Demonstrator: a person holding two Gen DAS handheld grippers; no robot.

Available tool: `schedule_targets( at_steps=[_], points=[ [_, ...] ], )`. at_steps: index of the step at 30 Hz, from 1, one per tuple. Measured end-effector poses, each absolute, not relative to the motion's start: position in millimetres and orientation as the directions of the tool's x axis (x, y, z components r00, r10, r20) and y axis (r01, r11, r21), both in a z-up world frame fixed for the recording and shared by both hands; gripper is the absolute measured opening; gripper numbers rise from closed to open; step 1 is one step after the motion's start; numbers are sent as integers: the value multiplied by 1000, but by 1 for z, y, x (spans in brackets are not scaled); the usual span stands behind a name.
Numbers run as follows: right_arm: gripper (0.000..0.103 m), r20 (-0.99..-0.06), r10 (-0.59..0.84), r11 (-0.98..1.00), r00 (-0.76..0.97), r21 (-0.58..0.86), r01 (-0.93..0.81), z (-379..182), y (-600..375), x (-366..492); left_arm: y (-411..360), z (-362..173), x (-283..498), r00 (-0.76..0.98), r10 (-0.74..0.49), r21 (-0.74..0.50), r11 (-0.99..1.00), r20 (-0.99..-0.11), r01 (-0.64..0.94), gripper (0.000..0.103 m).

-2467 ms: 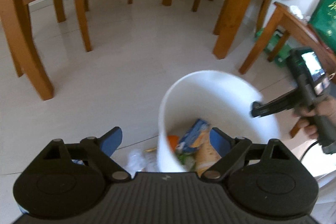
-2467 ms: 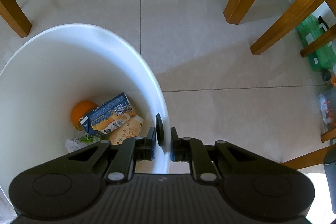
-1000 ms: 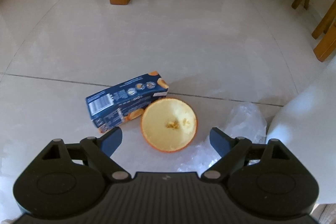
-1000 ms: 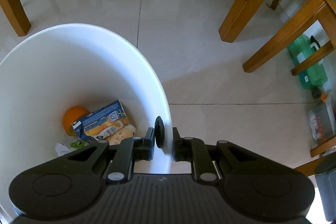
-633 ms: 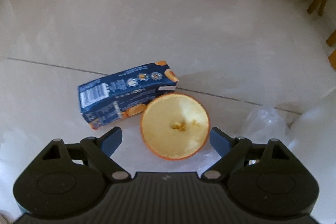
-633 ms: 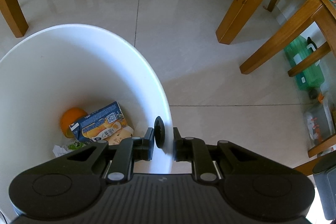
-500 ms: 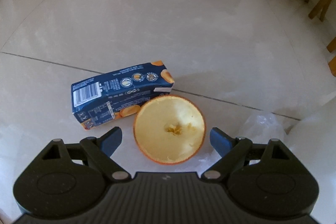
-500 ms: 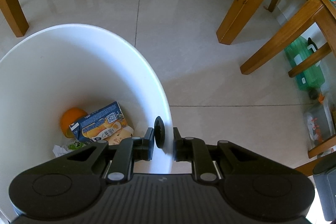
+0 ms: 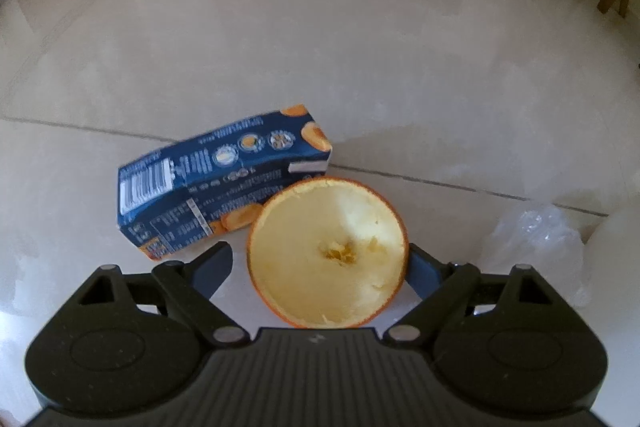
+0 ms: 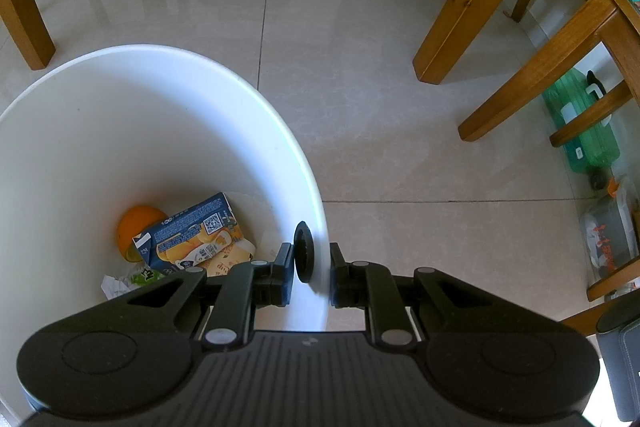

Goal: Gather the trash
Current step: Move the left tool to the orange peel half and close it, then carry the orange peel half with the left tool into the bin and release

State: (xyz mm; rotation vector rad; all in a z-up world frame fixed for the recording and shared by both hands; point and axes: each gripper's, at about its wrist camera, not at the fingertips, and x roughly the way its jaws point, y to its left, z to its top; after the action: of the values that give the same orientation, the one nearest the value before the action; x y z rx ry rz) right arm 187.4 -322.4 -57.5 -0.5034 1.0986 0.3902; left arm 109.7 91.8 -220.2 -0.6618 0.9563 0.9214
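a navy carton (image 9: pixel 224 175) printed with orange fruit and a white barcode is seen; the orange peel (image 9: pixel 326 253) is pale yellow inside; the bin (image 10: pixel 100 131) is white.

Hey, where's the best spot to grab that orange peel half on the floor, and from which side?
Probably the rim of the orange peel half, taken from above across its width. It lies cup-up, a thin open shell, and already sits between the closing jaws of the left gripper. Squeeze gently: the wall may fold. Stay clear of the blue carton beside it.
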Motion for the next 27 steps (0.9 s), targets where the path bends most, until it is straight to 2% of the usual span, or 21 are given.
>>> schedule_targets(
  at_steps=[3,8,17,27],
  points=[
    [20,-912,51,823,407,-192,-535,-58,-323,187,92,-221,109,286,346,-97,473,-893,-876,79],
    [20,-912,51,822,407,-193,-536,-59,-323,187,88,-218,110,284,351,-86,484,-892,-871,73],
    [20,-913,50,822,405,-193,-537,-58,-322,188,90,-204,109,273,289,-74,549,-918,-832,70],
    [20,-914,43,826,403,-194,-529,-57,-320,189,89,-133,114,369,158,-155,709,-916,-688,69]
  ],
)
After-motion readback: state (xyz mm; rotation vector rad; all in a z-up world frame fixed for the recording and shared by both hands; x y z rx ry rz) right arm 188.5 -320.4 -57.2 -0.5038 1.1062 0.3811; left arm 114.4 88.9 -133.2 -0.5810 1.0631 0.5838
